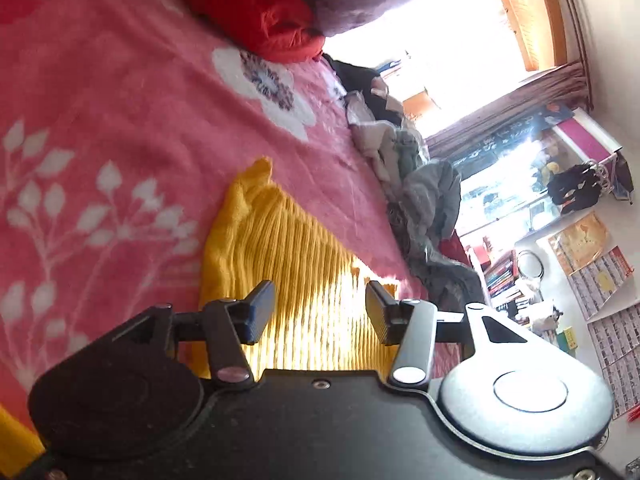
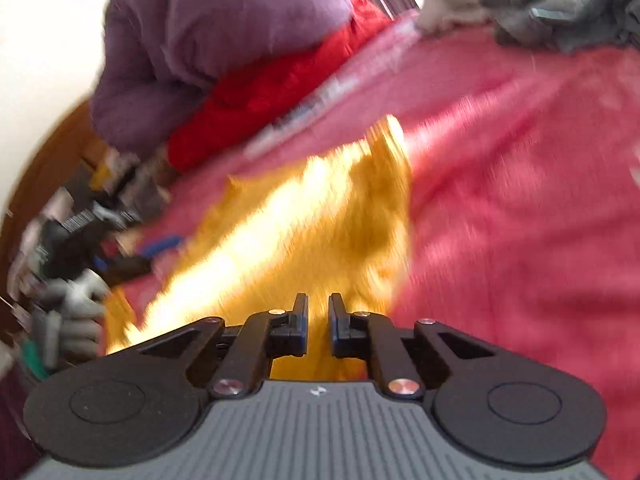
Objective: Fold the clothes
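Sweater [image 1: 280, 248] edge lies on open pink blanket [image 1: 120, 100].

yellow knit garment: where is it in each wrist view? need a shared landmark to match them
Left wrist: yellow knit garment lies lower centre on the pink floral blanket, running down behind the fingers.
Right wrist: it fills the centre, blurred, just ahead of the fingers.
Shared landmark: the red padded item under the purple one, at the blanket's far edge.
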`<state>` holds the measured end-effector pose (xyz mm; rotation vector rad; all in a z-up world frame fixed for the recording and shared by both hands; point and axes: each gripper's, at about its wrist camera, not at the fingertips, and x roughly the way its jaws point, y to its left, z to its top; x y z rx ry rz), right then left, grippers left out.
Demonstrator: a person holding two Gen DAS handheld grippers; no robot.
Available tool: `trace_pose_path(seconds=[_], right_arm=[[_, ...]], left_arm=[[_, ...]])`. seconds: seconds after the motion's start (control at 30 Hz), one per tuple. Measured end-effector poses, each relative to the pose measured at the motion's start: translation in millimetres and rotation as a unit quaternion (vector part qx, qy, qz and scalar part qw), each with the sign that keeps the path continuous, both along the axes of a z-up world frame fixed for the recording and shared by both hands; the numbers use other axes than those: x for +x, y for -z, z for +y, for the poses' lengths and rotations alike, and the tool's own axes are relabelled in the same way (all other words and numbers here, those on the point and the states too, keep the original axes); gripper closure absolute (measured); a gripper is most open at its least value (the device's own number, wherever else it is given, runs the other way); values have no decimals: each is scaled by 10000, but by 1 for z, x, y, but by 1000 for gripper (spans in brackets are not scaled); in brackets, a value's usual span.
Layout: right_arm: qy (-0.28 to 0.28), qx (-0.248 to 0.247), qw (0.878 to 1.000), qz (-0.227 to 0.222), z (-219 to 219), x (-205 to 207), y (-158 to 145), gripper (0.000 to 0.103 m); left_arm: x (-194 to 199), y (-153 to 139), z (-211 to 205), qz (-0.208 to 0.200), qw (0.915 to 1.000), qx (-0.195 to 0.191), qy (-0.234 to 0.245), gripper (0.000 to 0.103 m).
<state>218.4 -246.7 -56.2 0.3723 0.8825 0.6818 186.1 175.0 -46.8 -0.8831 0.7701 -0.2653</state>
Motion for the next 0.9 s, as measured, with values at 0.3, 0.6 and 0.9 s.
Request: trace_pose_path(seconds=[0.3,0.6,0.9], right_arm=[[1130,406,9927,120,-28,-62,11,93],[1374,-566,9863,-722,-9,-125,-14,71],[25,-1692,9643,-2035,67,-206,-30,71]], left_arm=[[-56,0,-19,407,9973,593,-163,54],[-124,-13,-60,89,9783,2069,-98,52],[-198,-2,-158,-911,8798,4546,1046,48]])
